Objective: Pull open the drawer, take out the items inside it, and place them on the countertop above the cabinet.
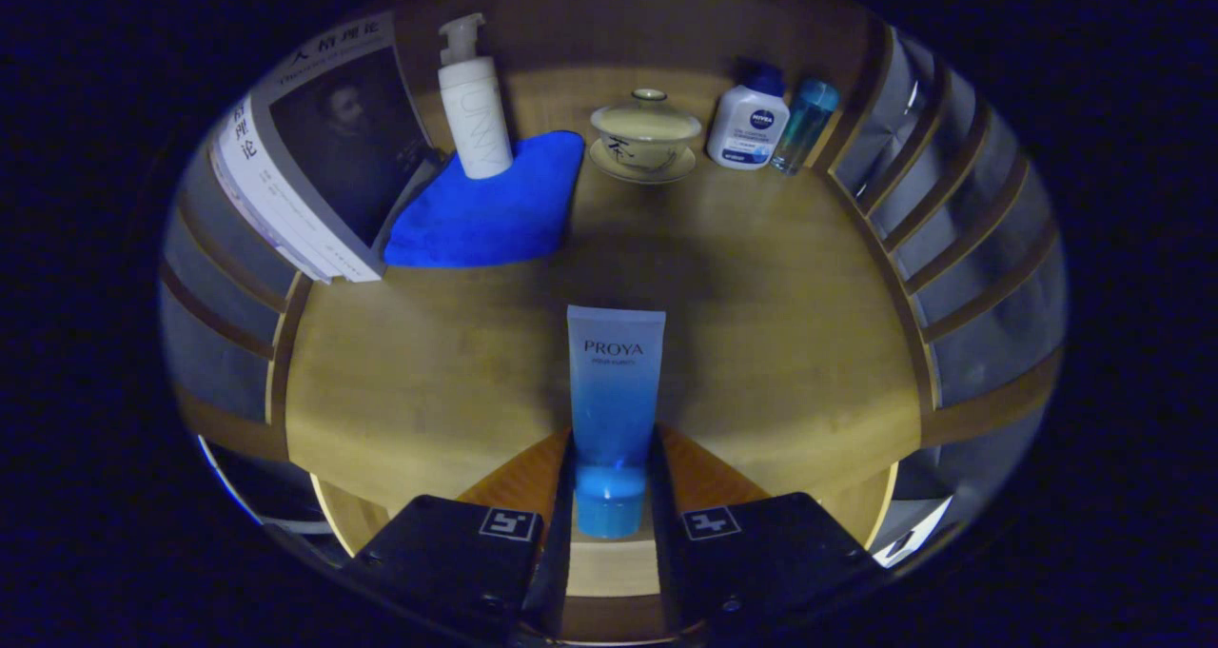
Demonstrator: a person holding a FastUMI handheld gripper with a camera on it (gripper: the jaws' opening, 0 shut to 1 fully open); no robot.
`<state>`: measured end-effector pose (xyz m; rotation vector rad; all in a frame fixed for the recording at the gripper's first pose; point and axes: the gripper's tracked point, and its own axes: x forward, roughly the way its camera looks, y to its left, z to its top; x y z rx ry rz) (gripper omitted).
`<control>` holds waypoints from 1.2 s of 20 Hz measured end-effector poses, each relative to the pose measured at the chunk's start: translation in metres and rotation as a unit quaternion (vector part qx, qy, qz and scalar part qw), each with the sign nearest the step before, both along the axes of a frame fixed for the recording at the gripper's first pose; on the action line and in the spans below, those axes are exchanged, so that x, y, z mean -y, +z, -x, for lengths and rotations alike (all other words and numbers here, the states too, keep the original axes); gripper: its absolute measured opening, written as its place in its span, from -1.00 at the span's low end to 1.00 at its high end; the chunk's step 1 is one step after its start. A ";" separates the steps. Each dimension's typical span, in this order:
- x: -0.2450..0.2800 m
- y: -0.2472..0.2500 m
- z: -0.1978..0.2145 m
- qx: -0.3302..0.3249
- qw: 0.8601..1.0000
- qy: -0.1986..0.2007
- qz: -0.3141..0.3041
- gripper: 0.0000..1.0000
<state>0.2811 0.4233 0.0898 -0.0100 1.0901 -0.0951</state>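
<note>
Tube [614, 410] is held between the gripper [614, 515] fingers, w/ the countertop [780, 343] underneath. Rel. to the tube: cloth [495, 210] is found beyond-left, pump bottle [473, 106] stood on it, book [324, 163] leaned further left. Lidded cup [645, 134] is set straight beyond; two small bottles [752, 120] beyond-right, side by side.
</note>
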 end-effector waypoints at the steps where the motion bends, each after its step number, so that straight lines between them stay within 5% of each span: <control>1: 0.000 0.000 -0.001 0.003 1.000 0.000 -0.003 -0.13; 10: 0.002 0.023 0.008 0.043 0.999 -0.007 -0.013 0.28; 19: -0.015 0.054 0.063 0.101 0.993 0.016 -0.053 0.28; 24: -0.017 0.072 0.116 0.187 0.979 0.036 -0.066 0.39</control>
